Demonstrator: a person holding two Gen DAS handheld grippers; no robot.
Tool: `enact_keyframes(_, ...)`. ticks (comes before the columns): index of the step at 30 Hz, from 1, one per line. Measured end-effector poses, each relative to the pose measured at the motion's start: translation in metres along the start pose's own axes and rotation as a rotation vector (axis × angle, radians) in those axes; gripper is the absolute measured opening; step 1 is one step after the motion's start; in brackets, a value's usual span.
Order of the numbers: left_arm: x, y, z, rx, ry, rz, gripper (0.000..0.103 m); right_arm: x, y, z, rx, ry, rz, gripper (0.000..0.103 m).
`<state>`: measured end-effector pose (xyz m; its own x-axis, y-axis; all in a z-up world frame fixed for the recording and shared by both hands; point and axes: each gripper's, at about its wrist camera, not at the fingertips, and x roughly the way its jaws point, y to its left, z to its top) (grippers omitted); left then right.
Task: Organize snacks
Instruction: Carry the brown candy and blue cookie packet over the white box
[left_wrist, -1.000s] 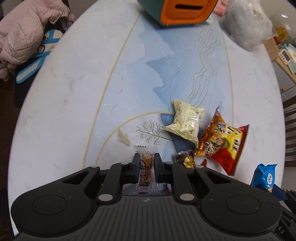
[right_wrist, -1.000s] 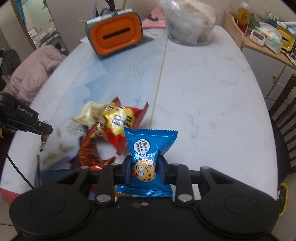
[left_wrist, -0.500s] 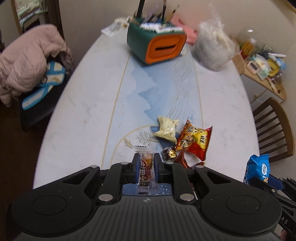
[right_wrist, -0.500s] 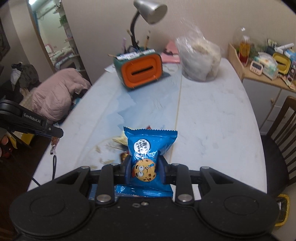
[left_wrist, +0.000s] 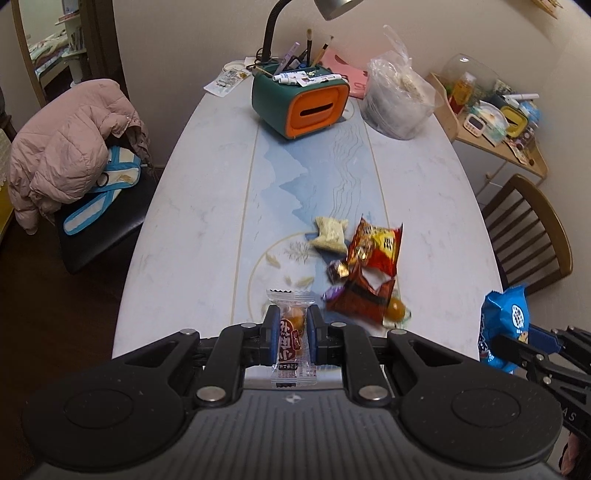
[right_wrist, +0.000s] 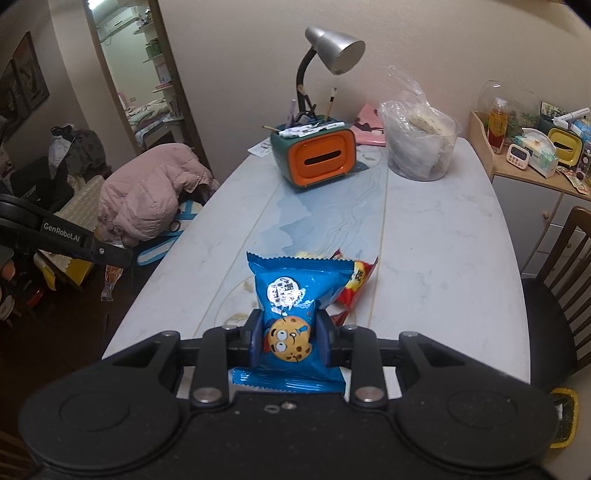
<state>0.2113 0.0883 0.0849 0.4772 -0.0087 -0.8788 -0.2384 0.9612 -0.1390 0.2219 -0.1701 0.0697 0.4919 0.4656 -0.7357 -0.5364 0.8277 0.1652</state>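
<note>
My left gripper (left_wrist: 291, 332) is shut on a small clear-wrapped snack (left_wrist: 291, 334) with red lettering, held high above the table's near end. My right gripper (right_wrist: 288, 338) is shut on a blue cookie packet (right_wrist: 291, 306); the same blue cookie packet (left_wrist: 504, 317) shows at the right edge of the left wrist view. On the table lie a red-yellow snack bag (left_wrist: 376, 245), a pale yellow packet (left_wrist: 330, 234), a dark red wrapper (left_wrist: 364, 297) and some small candies (left_wrist: 338, 269). The left gripper (right_wrist: 122, 258) appears at the left of the right wrist view.
A long pale marble table (left_wrist: 207, 206) with a blue middle strip. At its far end stand an orange-green organiser box (left_wrist: 301, 101), a desk lamp (right_wrist: 332, 51) and a clear bag (left_wrist: 397, 98). A pink jacket (left_wrist: 70, 144) lies on a left chair; a wooden chair (left_wrist: 528, 236) stands right.
Both grippers have risen and pulled back from the table, each still holding its snack. The snack pile now looks smaller and farther away, and the far end with the lamp has come into view.
</note>
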Motion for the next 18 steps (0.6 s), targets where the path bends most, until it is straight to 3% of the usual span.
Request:
enact_keyframes(12, -0.029, 0.008, -0.060, 0.087, 0.058, 0.000, 0.015, -0.013, 0.032, -0.041, 0.002, 0.056, 0.043, 0.028)
enact_keyframes(18, -0.024, 0.015, -0.096, 0.113, 0.122, -0.003, 0.015, -0.010, 0.046, -0.064, 0.009, 0.098, 0.075, 0.028)
